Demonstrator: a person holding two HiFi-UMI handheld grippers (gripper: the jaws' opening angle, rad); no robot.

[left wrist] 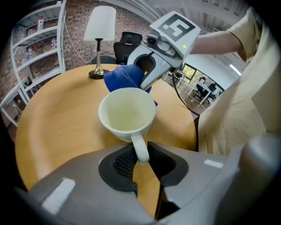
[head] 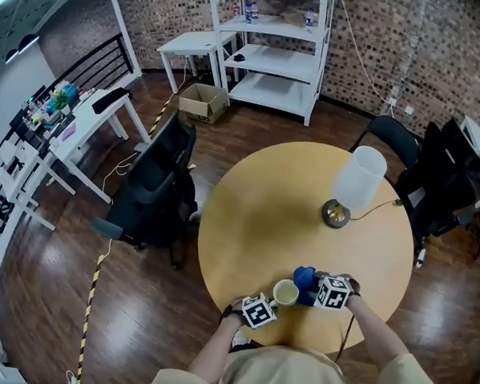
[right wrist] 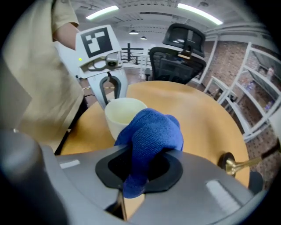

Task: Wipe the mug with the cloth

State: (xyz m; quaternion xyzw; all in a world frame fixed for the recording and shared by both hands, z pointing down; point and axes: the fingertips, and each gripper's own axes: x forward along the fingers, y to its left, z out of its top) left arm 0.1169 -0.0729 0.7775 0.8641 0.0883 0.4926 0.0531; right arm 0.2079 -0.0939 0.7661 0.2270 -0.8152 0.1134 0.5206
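Mug: the mug (head: 285, 292) sits between the two grippers over the near edge of the bench (head: 257, 218), mouth up. I cannot tell whether it rests on the bench or hangs just above it.
Left tongs: the left tongs (left wrist: 140, 163) are closed on the handle (left wrist: 139, 149), steadying the mug.
Right tongs: the right tongs (right wrist: 136, 172) clamp a blue cloth (right wrist: 153, 134), bunched and bulging out past the pads.
Done: both things are gripped and brought together. The cloth lies against the mug's outer wall, opposite the handle, so wiping looks under way.
Left: judging by this, the rest of the wall, the rim and the inside are yet to be wiped. The cloth is not inside the mug.
Head view only: the whole layout, with a lamp (head: 356, 181) well apart from the mug.
Left gripper view only: the grip on the handle and the bare pale inside.
Right gripper view only: the cloth pinched between the pads and its contact with the wall.
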